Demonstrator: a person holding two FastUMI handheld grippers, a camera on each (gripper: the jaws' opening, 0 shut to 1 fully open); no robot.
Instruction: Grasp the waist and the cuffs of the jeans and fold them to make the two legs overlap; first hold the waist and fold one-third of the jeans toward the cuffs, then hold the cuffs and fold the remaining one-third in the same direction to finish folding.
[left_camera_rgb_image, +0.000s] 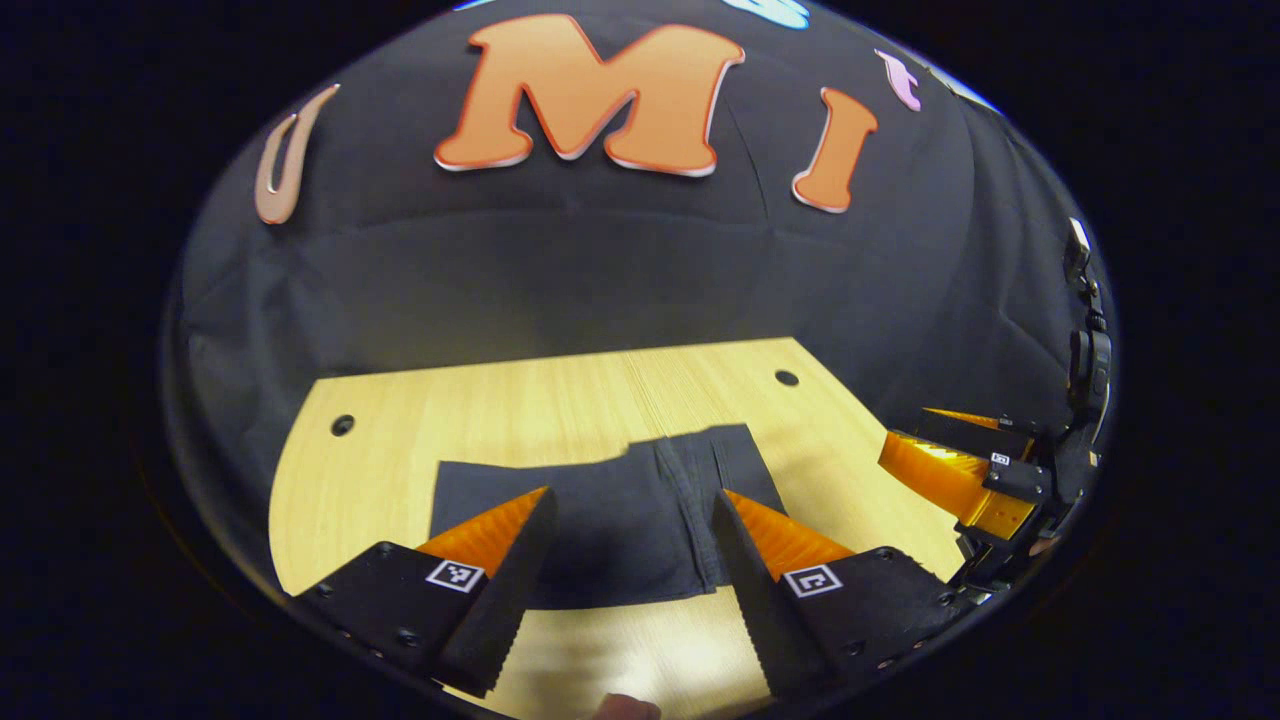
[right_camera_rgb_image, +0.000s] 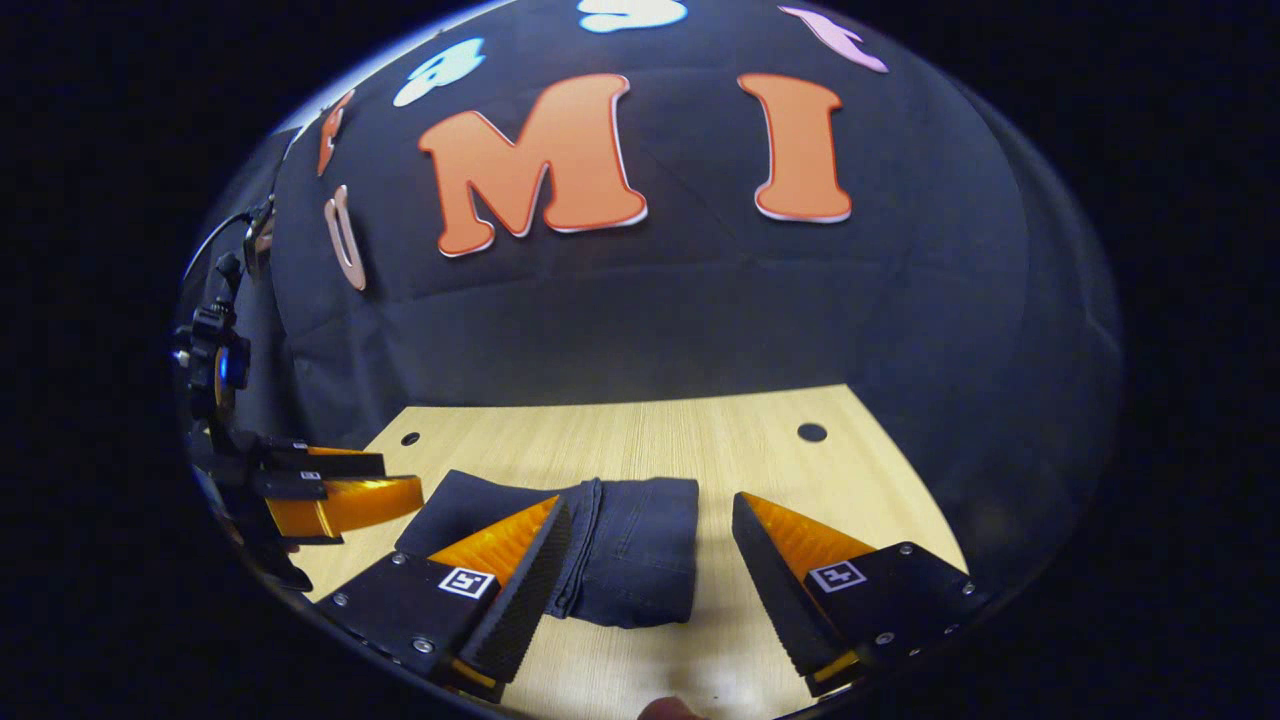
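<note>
On the tabletop (left_camera_rgb_image: 600, 400), the jeans (left_camera_rgb_image: 640, 510) are lying as a compact folded bundle near the front edge, long axis running side to side, thick fold edge toward the right. Folding is probably finished or nearly so. Left gripper (left_camera_rgb_image: 632, 545) is hovering above the jeans, jaws spread wide, holding nothing. Right gripper (right_camera_rgb_image: 650, 560) is hanging over the jeans' right end, equally wide open and empty, likely releasing or checking.

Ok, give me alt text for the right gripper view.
Folded dark jeans lie on a light wooden table, with the open right gripper hovering just above them, holding nothing. The left gripper sits at the far left edge.
</note>
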